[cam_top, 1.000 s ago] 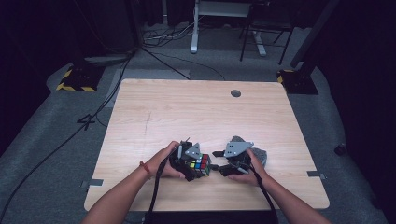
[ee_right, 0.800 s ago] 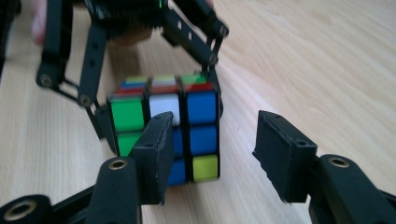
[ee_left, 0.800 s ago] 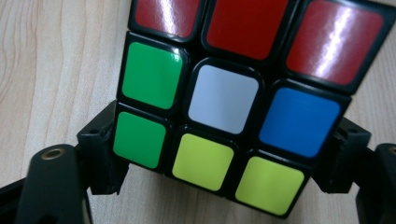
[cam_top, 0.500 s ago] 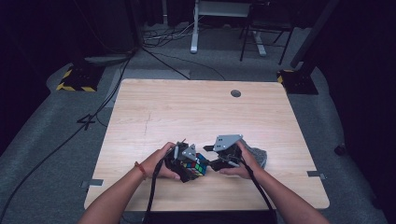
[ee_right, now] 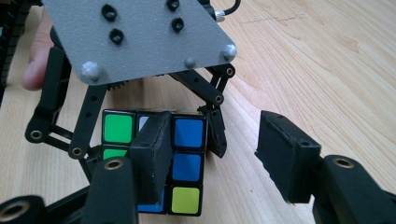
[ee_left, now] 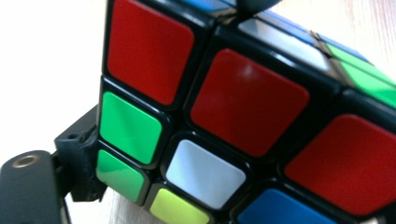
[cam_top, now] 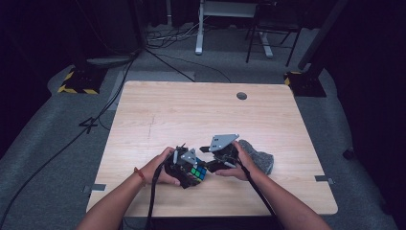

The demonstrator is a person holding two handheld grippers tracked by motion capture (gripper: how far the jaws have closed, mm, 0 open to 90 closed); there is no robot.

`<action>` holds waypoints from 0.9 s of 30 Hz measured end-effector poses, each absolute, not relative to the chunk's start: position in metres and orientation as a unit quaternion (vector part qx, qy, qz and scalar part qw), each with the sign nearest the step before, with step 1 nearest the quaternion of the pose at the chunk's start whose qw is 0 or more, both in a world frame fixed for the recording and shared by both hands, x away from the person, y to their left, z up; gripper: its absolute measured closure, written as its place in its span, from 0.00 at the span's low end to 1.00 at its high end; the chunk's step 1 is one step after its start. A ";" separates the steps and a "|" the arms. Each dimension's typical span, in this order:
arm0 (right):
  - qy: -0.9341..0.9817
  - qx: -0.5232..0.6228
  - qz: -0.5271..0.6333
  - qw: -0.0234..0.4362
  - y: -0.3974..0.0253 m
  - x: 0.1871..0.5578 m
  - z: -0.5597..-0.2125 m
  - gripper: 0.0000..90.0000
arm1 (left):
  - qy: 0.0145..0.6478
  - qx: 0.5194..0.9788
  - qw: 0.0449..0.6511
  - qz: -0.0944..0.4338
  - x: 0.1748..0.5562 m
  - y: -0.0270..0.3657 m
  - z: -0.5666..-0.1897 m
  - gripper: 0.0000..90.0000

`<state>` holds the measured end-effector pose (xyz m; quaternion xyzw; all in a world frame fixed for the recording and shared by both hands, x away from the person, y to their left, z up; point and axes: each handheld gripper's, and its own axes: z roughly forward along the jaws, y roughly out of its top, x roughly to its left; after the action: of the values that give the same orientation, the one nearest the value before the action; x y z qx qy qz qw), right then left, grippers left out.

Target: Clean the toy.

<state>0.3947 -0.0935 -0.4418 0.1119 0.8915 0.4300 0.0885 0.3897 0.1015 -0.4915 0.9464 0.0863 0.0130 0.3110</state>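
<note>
Now cube (cam_top: 195,173) tilted in left gripper (cam_top: 187,168)

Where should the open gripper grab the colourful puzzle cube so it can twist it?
Probably the end column of the black-framed colourful puzzle cube, the side with the blue and yellow stickers. The open right gripper faces that side with one jaw already in front of it, while the left gripper clamps the rest. Come straight in, pinching that column's flat, parallel faces.
</note>
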 end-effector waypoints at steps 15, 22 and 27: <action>0.913 0.100 0.384 0.089 -0.063 0.398 -0.452 0.54 | 0.119 0.925 0.359 0.042 0.382 0.134 -0.479 0.19; 0.916 0.101 0.378 0.086 -0.063 0.397 -0.456 0.53 | 0.127 0.926 0.353 0.042 0.377 0.147 -0.481 0.21; 0.916 0.108 0.376 0.086 -0.076 0.394 -0.456 0.50 | 0.130 0.930 0.340 0.050 0.374 0.149 -0.481 0.28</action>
<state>0.3943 -0.0762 -0.4557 0.1079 0.9162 0.3762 0.0860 0.3744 0.1485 -0.4813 0.9300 0.1302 0.0502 0.3401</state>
